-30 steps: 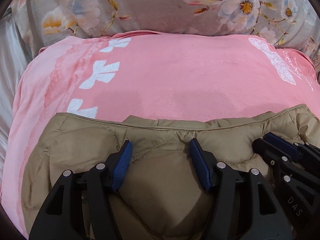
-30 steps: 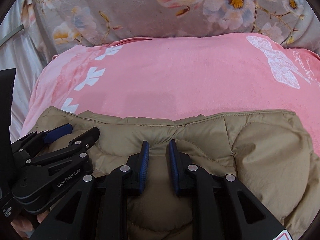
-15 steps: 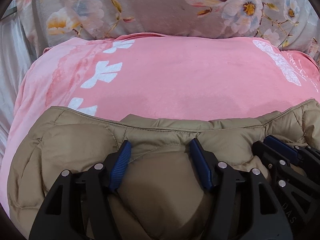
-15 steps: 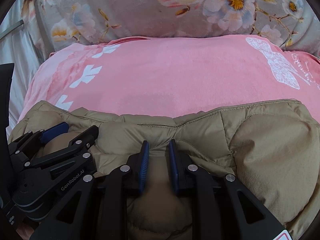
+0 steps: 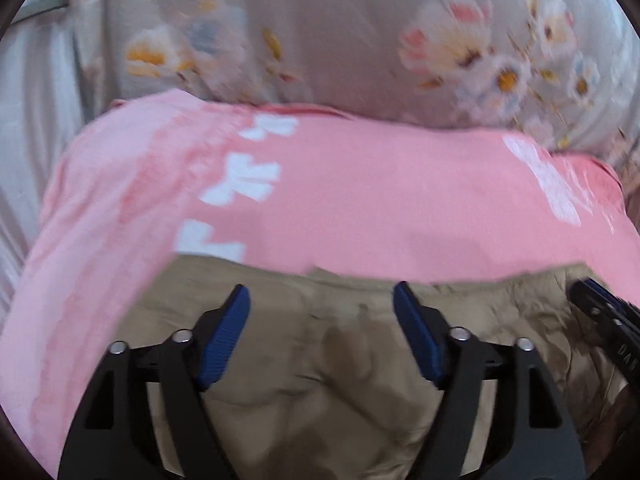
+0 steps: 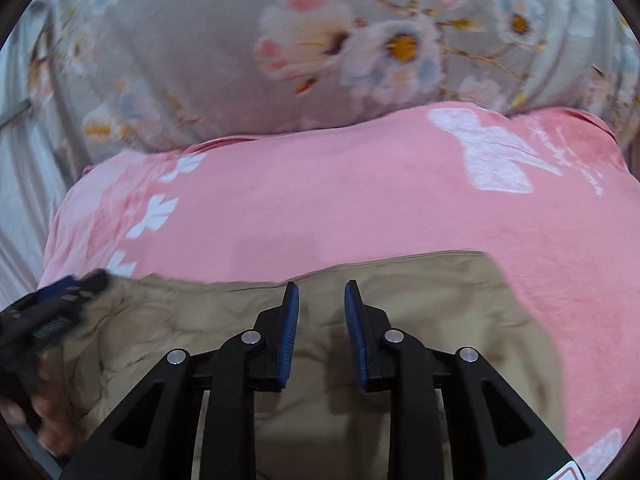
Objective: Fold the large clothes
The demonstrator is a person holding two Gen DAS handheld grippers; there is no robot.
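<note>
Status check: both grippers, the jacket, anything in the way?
Left gripper open, right gripper open, both over the tan jacket. Jacket lies on the pink blanket. Nothing obstructing.

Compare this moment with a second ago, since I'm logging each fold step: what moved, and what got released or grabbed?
Both views are now motion-blurred and tipped upward, so both hands are moving. The right gripper, earlier nearly closed on a fold of the tan jacket, has opened wider; whether it has let go is unclear. The left gripper is open as before. Less jacket and more of the pink blanket show. The floral bedding is unchanged.
</note>
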